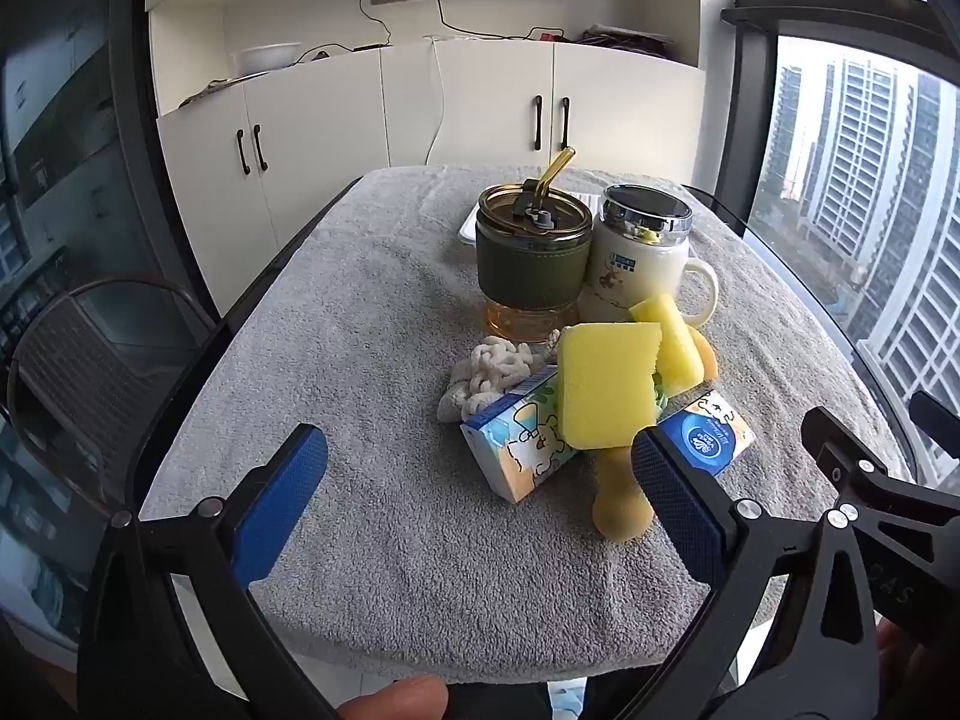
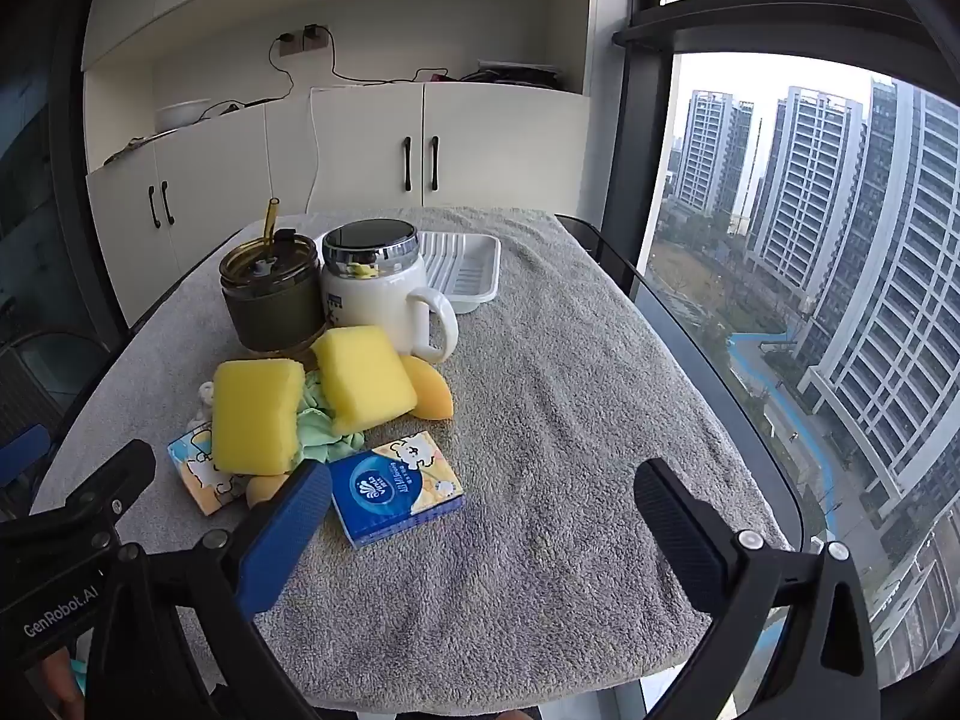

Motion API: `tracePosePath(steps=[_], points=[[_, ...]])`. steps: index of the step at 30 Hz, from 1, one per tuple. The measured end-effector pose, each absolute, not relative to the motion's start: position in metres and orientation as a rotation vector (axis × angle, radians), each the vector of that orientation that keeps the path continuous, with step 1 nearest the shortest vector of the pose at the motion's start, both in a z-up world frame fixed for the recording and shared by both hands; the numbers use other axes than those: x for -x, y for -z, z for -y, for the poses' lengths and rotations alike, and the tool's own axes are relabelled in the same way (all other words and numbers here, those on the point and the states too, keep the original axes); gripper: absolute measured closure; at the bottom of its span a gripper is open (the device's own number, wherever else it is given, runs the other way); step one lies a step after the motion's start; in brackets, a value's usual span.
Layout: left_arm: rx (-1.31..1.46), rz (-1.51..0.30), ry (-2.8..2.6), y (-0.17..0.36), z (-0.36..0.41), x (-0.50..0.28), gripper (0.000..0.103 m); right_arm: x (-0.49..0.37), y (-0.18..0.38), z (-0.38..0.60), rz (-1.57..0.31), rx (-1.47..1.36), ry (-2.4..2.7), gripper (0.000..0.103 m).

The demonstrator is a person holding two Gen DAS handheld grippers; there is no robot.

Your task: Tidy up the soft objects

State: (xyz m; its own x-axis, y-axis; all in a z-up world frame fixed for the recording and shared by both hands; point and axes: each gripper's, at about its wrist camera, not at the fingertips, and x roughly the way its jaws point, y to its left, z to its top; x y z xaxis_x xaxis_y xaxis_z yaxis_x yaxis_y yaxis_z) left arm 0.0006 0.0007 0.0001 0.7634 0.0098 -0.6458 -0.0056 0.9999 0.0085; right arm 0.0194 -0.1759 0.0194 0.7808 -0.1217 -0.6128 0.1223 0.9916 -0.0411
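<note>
A pile of soft things lies mid-table: two yellow sponges (image 1: 606, 384) (image 2: 363, 379), two tissue packs (image 1: 522, 447) (image 2: 396, 489), a green cloth (image 2: 318, 429), a white knitted piece (image 1: 489, 375) and orange puffs (image 1: 621, 510) (image 2: 429, 396). My left gripper (image 1: 480, 501) is open and empty, just in front of the pile. My right gripper (image 2: 483, 516) is open and empty, its left finger beside the blue tissue pack. The nearer sponge (image 2: 258, 417) rests on the other tissue pack (image 2: 198, 471).
A green glass cup with straw (image 1: 531, 258) (image 2: 270, 297) and a white lidded mug (image 1: 642, 264) (image 2: 375, 291) stand behind the pile. A white tray (image 2: 462, 267) sits at the far edge. A grey towel (image 2: 570, 420) covers the table. Window on the right.
</note>
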Motion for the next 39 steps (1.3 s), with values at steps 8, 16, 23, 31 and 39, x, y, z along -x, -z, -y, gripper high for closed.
tracePosePath(steps=[8, 16, 23, 31, 39], points=[[0.003, -0.694, -0.031, -0.0010, -0.0074, -0.0056, 0.000, -0.0194, -0.0195, 0.1759, -0.661, -0.004, 0.131, 0.000], [0.002, -0.687, 0.028, -0.0008, 0.0002, 0.0011, 0.000, -0.0194, -0.0190, 0.1761, -0.660, -0.004, 0.131, 0.000], [0.005, -0.685, 0.038, 0.0002, 0.0002, 0.0014, 0.000, -0.0195, -0.0189, 0.1765, -0.660, -0.004, 0.132, 0.000], [0.009, -0.680, 0.041, -0.0007, -0.0004, 0.0016, 0.000, -0.0200, -0.0189, 0.1768, -0.661, -0.004, 0.132, 0.000], [0.005, -0.682, 0.032, 0.0001, -0.0009, 0.0005, 0.000, -0.0196, -0.0185, 0.1770, -0.663, -0.004, 0.133, 0.000]])
